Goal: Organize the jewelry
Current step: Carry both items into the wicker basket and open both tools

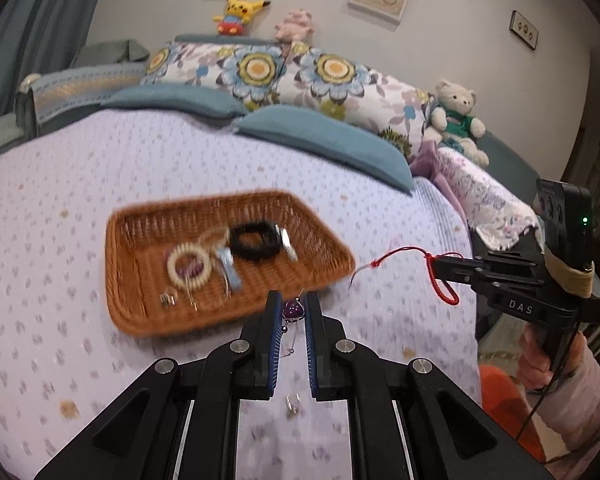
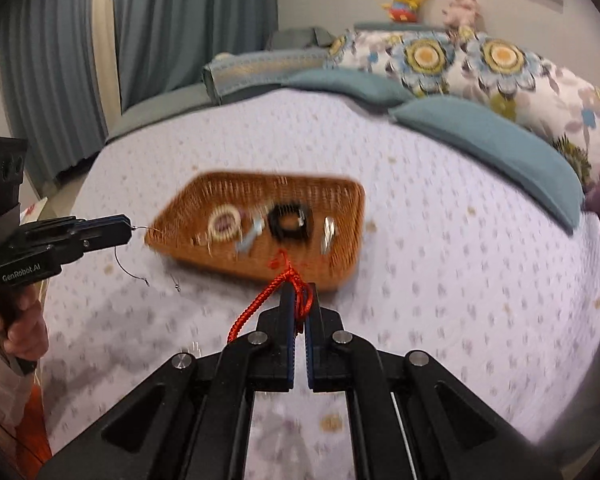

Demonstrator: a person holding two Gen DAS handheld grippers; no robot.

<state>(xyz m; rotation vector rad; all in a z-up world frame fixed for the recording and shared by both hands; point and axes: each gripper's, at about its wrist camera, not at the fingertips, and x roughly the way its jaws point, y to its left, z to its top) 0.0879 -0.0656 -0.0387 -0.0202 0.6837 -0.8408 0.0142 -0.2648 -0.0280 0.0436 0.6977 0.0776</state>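
A: Left gripper [image 1: 293, 312] pinching a purple pendant necklace [image 1: 293, 310], thin chain dangling, at the wicker tray's [image 1: 140, 320] near rim. Tray holds a black bracelet [image 1: 255, 241] and cream bead bracelet [image 1: 189, 265]

B: Right view: right gripper [image 2: 300, 304] clamped on a red braided cord [image 2: 268, 300], just short of the tray [image 2: 340, 268] on the quilt [image 2: 460, 260]. Frames blurred
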